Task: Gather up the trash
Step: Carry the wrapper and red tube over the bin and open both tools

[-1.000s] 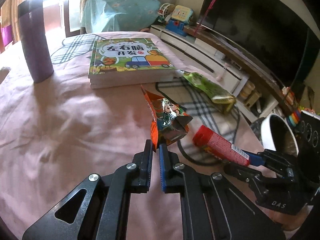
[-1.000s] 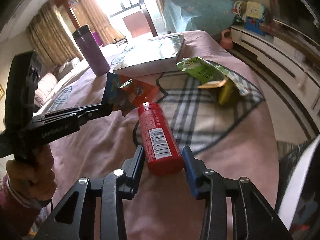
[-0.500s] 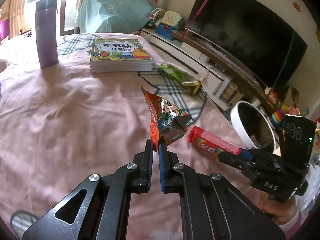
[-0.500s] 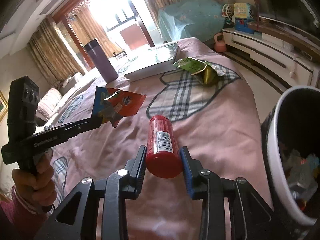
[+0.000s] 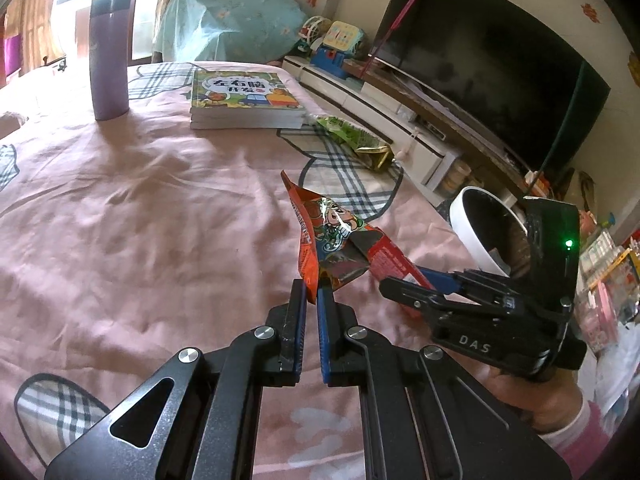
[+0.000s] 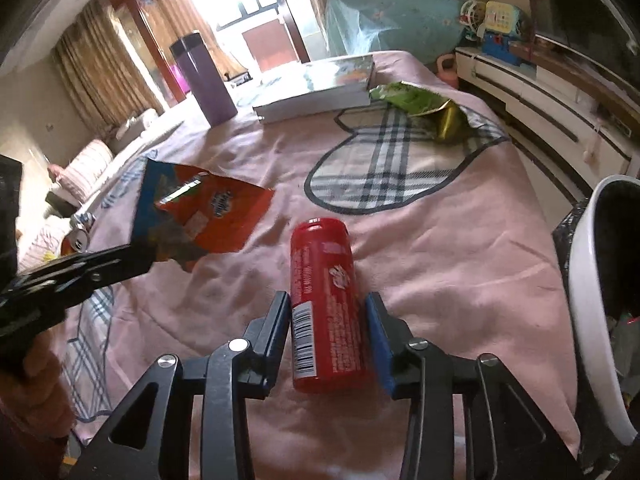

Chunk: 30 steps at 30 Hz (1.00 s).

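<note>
Pink bedding with plaid heart patches covers the bed (image 5: 120,208) we work over, in a sunlit room with curtains at the far window and a dark television (image 5: 492,80) on a low white cabinet along the right. On the far side of the bed stand a purple flask (image 5: 109,56) and a stack of picture books (image 5: 244,100); just right of the books lies a green snack bag (image 5: 352,140). Off the bed's right edge sits a white bin (image 6: 592,300) with a dark inside; in the right wrist view we make out some scraps at its bottom, too small to name. We hold our left claw (image 5: 312,300) pinched nearly closed on the lower corner of an orange snack wrapper (image 5: 332,240), which stands up above the bedding. Our right claw (image 6: 328,320) is at middling width, its two pads pressed against the sides of a red can (image 6: 326,300) that points away from us, near the bin.
</note>
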{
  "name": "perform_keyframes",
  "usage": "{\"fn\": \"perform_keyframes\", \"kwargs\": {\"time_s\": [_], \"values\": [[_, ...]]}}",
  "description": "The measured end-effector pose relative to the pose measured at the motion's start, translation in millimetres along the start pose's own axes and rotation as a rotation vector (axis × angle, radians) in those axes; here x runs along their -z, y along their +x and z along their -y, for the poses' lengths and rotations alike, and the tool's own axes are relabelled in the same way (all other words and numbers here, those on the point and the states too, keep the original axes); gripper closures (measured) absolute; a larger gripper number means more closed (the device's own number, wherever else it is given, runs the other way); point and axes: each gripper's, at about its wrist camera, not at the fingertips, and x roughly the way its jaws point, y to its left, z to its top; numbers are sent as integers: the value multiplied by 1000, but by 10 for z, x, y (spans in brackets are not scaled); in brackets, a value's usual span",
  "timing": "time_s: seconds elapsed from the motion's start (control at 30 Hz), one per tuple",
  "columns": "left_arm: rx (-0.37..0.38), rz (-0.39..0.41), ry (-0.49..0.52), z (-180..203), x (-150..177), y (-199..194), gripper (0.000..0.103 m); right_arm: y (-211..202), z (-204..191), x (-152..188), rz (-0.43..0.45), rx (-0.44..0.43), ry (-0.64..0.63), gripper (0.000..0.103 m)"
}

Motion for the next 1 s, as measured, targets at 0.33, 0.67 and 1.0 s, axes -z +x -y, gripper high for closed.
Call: {"fn": "perform_keyframes", "kwargs": {"time_s": [0.33,0.67,1.0], "values": [[61,-7,70,434,8,9,98,-521,167,161,120,-3,77,68],[133,-34,166,1046,-19,155,98,-1097,604,402,209,36,185,68],[176,-45,238,1527,-79,271,98,-1427,970,534,265,93,260,68]]}}
